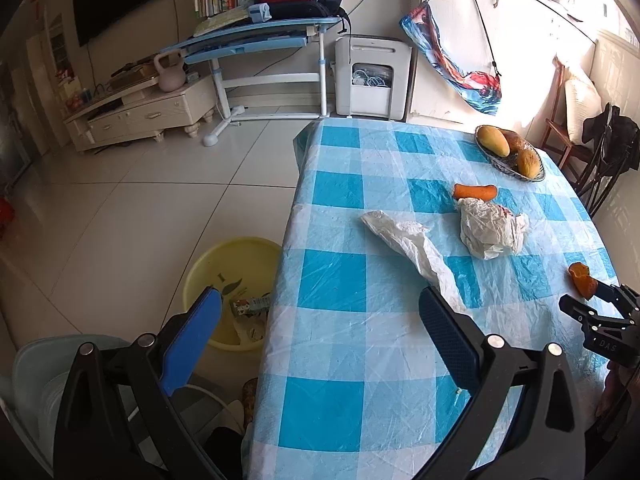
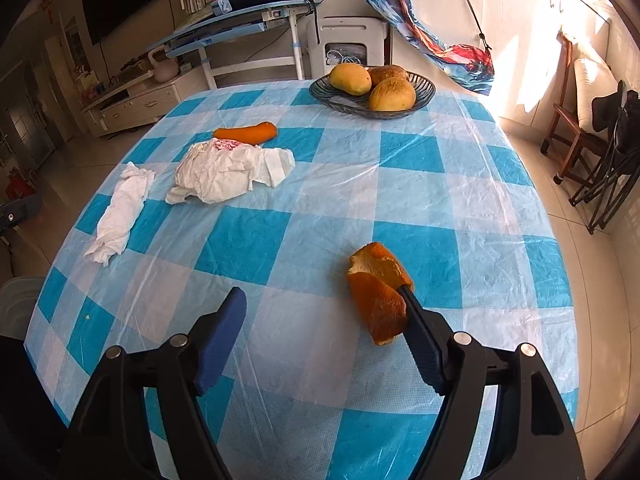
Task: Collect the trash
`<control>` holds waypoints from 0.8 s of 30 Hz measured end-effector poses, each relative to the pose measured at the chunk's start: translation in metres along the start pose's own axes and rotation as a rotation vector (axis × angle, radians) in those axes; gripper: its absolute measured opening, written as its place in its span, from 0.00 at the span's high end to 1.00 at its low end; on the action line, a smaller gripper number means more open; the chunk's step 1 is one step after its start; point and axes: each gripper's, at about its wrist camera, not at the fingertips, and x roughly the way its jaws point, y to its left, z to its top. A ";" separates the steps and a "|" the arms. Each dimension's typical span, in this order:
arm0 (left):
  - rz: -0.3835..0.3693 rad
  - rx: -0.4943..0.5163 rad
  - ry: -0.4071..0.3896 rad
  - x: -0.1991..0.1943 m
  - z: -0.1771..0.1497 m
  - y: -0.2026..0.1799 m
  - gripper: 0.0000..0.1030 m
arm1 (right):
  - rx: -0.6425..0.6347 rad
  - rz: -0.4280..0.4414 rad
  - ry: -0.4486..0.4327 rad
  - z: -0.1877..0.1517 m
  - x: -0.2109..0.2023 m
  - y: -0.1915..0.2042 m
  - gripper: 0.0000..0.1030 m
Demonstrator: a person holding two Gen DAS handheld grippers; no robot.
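Trash on the desk (image 2: 400, 200), blue-checked cloth: orange peel (image 2: 380, 292) near the front edge, a twisted white tissue (image 2: 120, 216) at the left, a crumpled white wrapper (image 2: 232, 172) beside it, and an orange piece (image 2: 246, 133) just behind the wrapper. Right tongs (image 2: 324, 300) released, jaws wide; the peel lies against the inner face of the right-hand finger, left-hand finger well apart from it, no clamp. Left tongs (image 1: 320, 304) also spread, nothing between them, straddling the desk's left edge; the tissue's tail ends by one finger. Yellow basin (image 1: 232, 264) on the floor beside the desk holds some scraps. Fruit bowl (image 2: 372, 88) at the far end.
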 end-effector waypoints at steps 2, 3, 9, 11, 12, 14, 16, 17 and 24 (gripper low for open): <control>0.004 0.006 0.000 0.002 0.001 -0.001 0.07 | 0.004 -0.009 -0.001 0.004 0.003 -0.003 0.28; 0.006 0.009 0.001 0.002 0.001 -0.002 0.07 | 0.006 -0.015 -0.001 0.007 0.005 -0.005 0.28; 0.023 0.024 -0.002 0.005 0.004 -0.004 0.07 | 0.006 -0.047 0.018 0.022 0.018 -0.010 0.24; 0.023 0.023 -0.003 0.006 0.005 -0.004 0.07 | -0.002 -0.059 0.023 0.025 0.022 -0.010 0.22; 0.023 0.024 -0.002 0.006 0.005 -0.004 0.07 | -0.005 -0.063 0.024 0.027 0.023 -0.010 0.21; 0.024 0.026 -0.003 0.006 0.005 -0.004 0.07 | -0.001 -0.067 0.023 0.029 0.025 -0.011 0.20; 0.027 0.029 -0.003 0.008 0.006 -0.004 0.07 | 0.008 -0.070 0.022 0.031 0.027 -0.013 0.18; 0.027 0.027 -0.002 0.008 0.006 -0.004 0.07 | 0.012 -0.074 0.022 0.032 0.027 -0.014 0.17; 0.040 0.002 0.011 0.019 0.014 0.003 0.07 | -0.012 -0.111 0.043 0.035 0.032 -0.008 0.11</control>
